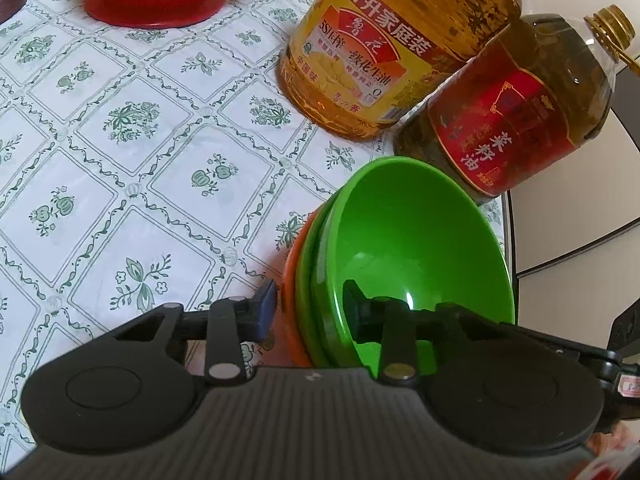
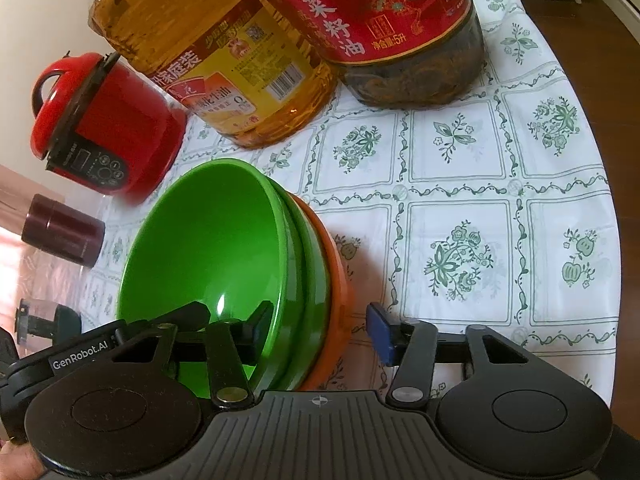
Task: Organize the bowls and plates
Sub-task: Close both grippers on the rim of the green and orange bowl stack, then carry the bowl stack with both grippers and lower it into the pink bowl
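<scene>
A stack of bowls, two green ones (image 1: pixel 404 248) nested in an orange one (image 1: pixel 294 320), stands on the patterned tablecloth by the oil bottles. My left gripper (image 1: pixel 310 300) straddles the stack's rim, one finger inside the top green bowl and the blue-padded finger outside, with a gap to the orange wall. My right gripper (image 2: pixel 320 328) straddles the rim of the same stack (image 2: pixel 212 248) from the other side. Its left finger is inside the green bowl, and its blue pad (image 2: pixel 380 332) stands clear of the orange bowl (image 2: pixel 336 280). Both grippers are open.
Two large oil bottles stand just behind the bowls, a yellow-labelled one (image 1: pixel 384 52) and a red-labelled one (image 1: pixel 516 120). A red cooker (image 2: pixel 104 128) and a dark jar (image 2: pixel 60 232) are on the table. The table edge (image 1: pixel 510 240) runs close beside the stack.
</scene>
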A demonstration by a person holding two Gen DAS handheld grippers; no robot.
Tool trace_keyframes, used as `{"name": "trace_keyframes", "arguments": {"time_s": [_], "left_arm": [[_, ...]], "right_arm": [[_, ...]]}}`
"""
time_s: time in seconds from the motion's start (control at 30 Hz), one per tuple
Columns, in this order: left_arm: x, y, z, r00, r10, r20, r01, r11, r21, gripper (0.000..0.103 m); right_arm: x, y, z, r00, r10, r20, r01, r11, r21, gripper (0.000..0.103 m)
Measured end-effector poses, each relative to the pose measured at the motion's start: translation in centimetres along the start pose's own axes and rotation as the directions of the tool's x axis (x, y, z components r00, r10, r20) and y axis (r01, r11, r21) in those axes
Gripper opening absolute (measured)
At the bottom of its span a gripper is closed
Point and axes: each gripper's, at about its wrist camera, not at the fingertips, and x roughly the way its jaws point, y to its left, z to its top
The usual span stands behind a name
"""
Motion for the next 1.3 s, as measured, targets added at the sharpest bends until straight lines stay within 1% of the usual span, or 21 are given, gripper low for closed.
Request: {"name": "trace_keyframes", "arguments": {"time_s": [0.07,0.17,0.53,0.6,0.7,0.9,1.13,1.3], "left_arm": [[0.0,0.0,0.0,1.000,0.008,-0.001,-0.008,1.000,0.005,0.026],[0.1,0.2,0.0,1.000,0.011,-0.001,-0.011,1.000,-0.001,0.023],[-0.1,0.3,-0.1,1.000,0.006,0.009,-0.006,1.000,-0.010,0.023],[-0.2,0.3,-0.1,1.000,0.009,0.014,-0.009,1.000,-0.007,0.023],[-0.3,0.2,-0.2,1.000,0.014,0.017,-0.014,1.000,-0.006,0.022],[-0.7,-0.3,-0.4,1.000,0.022,0.022,-0.022,1.000,0.008,0.022],[-2.2,-1.4,-0.5,0.999,0.010,0.040,-0.011,1.000,0.024,0.022],[-3.8,-2.9,-0.6,0.998,-0.001,0.061,-0.002,0.999,0.045,0.022]], "right_arm": [[0.1,0.0,0.0,1.000,0.002,-0.001,-0.002,1.000,0.003,0.046],[0.2,-0.1,0.1,1.000,0.006,-0.003,-0.006,1.000,0.003,0.045],[0.4,0.0,0.1,1.000,0.010,-0.002,-0.010,1.000,-0.001,0.041],[0.3,0.0,0.0,1.000,0.010,-0.001,-0.010,1.000,0.003,0.040],[0.1,-0.2,0.0,1.000,0.006,0.005,-0.006,1.000,0.008,0.034],[-0.3,-0.3,-0.2,1.000,0.006,0.013,-0.006,1.000,0.011,0.032],[-2.1,0.1,-0.4,0.999,0.006,0.034,-0.006,1.000,0.001,0.032],[-4.4,0.5,-0.8,0.998,0.009,0.059,-0.008,1.000,-0.011,0.032]]}}
